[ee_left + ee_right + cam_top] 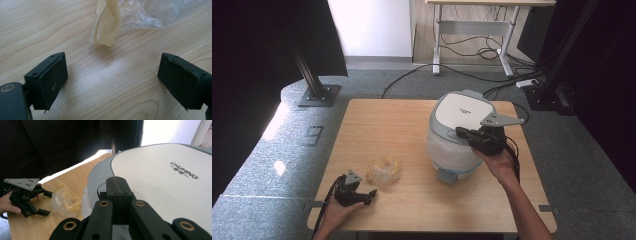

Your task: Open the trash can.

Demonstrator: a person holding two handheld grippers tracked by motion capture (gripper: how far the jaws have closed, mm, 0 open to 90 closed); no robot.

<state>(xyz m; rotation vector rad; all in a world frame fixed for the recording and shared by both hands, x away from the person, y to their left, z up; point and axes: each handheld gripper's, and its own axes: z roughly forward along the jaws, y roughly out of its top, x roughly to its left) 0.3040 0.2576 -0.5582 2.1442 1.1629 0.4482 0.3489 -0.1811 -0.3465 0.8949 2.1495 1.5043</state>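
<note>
At the near edge of the wooden surface (412, 190), your left gripper (362, 196) rests low with its jaws spread wide, nothing between them. In the left gripper view the two black jaws stand well apart over bare wood grain, and just ahead of them lies a crumpled clear plastic bag (147, 13) with a pale yellow twisted strip (106, 23) hanging toward the gap. From above, the same bag (383, 170) sits just beside the left gripper, on the side toward the middle of the surface, not touching either jaw as far as the frames show.

Farther in and to the right, your right hand (499, 162) holds the right gripper (460, 132) up against the white bin (459, 132) with a grey-rimmed lid. The right gripper view shows its jaws pressed flat together, nothing caught between them, their tips resting at the lid's grey rim (100, 177), with the brand lettering (184, 170) on the white lid top beyond. A clear liner wraps the bin's body below the lid.

Beyond the surface, grey carpet (377, 82) runs to a desk frame (472, 35) and loose black cables (477, 50) on the floor.
</note>
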